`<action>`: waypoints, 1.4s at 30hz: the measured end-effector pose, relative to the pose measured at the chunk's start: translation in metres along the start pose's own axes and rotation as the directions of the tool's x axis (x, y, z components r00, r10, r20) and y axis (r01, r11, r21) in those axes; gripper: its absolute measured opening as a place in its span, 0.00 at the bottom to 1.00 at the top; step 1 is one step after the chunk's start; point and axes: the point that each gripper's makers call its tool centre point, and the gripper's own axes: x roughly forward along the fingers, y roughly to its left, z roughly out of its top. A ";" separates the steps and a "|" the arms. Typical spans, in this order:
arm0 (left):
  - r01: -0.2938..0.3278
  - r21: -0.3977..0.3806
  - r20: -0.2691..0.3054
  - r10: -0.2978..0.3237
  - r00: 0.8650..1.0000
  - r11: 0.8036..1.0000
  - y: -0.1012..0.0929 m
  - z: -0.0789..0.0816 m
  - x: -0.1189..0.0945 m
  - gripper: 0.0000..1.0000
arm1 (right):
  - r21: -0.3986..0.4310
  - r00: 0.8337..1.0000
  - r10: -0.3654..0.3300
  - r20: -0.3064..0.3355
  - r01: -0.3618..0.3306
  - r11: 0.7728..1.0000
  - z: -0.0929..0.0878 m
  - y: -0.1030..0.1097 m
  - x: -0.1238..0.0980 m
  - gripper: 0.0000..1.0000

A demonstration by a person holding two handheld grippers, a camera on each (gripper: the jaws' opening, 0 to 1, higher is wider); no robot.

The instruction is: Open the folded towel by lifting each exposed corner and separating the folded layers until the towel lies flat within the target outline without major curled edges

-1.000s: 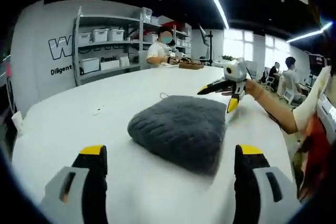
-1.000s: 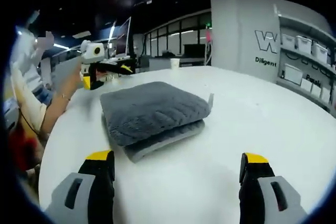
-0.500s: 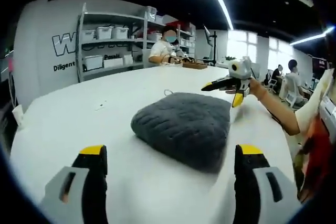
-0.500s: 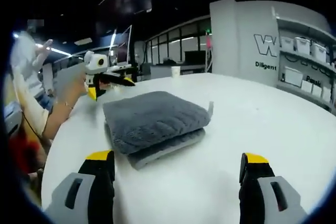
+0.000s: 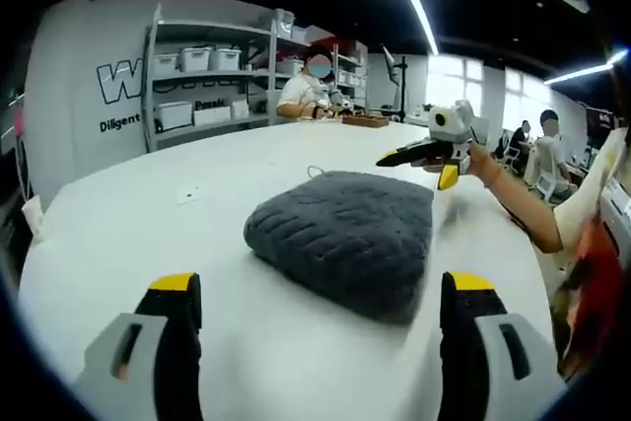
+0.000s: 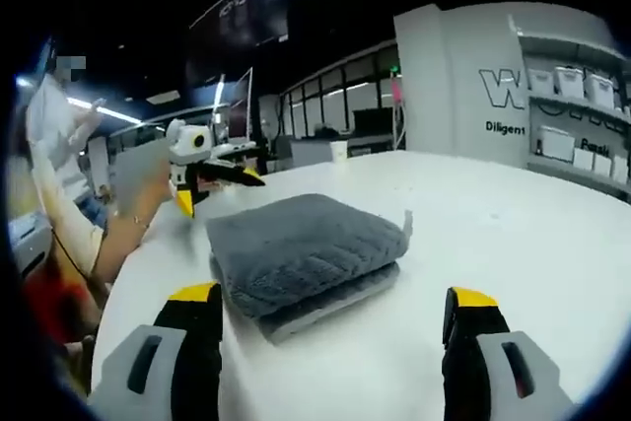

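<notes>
In the left gripper view, the left gripper (image 5: 320, 308) is held low over the near edge of the white desk (image 5: 148, 234) and it points at the towel (image 5: 345, 236). Its jaws stand wide apart and hold nothing. The grey towel is folded into a thick pad and lies on the desk in front of the jaws, near the desk's middle. The right gripper (image 5: 426, 157) hangs in the air just over the far right corner of the towel, with a forearm (image 5: 513, 209) behind it; its yellow tips are parted.

In the right gripper view, the right gripper (image 6: 330, 327) has its jaws wide apart and empty. The towel (image 6: 301, 248) lies folded, its layers visible at the near edge. The left gripper (image 6: 212, 175) hovers near the towel's far left corner, the tips a little apart.
</notes>
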 end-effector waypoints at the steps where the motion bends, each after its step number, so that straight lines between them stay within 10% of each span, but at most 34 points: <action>1: -0.001 0.001 0.002 0.001 1.000 1.000 0.000 0.001 0.000 0.99 | 0.023 1.000 0.000 0.015 0.000 1.000 0.003 -0.001 0.001 0.85; 9: -0.010 0.001 0.015 0.010 1.000 1.000 -0.001 0.003 -0.002 0.99 | 0.118 0.999 0.042 0.007 -0.042 0.992 -0.001 0.006 0.020 0.69; 14: -0.011 0.000 0.003 0.011 1.000 1.000 -0.002 0.001 0.000 0.99 | 0.101 0.986 0.158 0.045 -0.162 0.982 0.006 0.029 0.027 0.32; 24: -0.012 0.009 0.018 0.012 1.000 1.000 -0.004 0.005 -0.002 0.99 | 0.113 0.987 0.156 0.021 -0.158 0.981 0.000 0.031 0.036 0.04; 42: 0.024 0.186 0.119 -0.047 0.992 0.982 -0.052 0.051 0.019 0.98 | 0.102 0.955 0.144 0.260 -0.176 0.979 0.057 0.048 0.036 0.00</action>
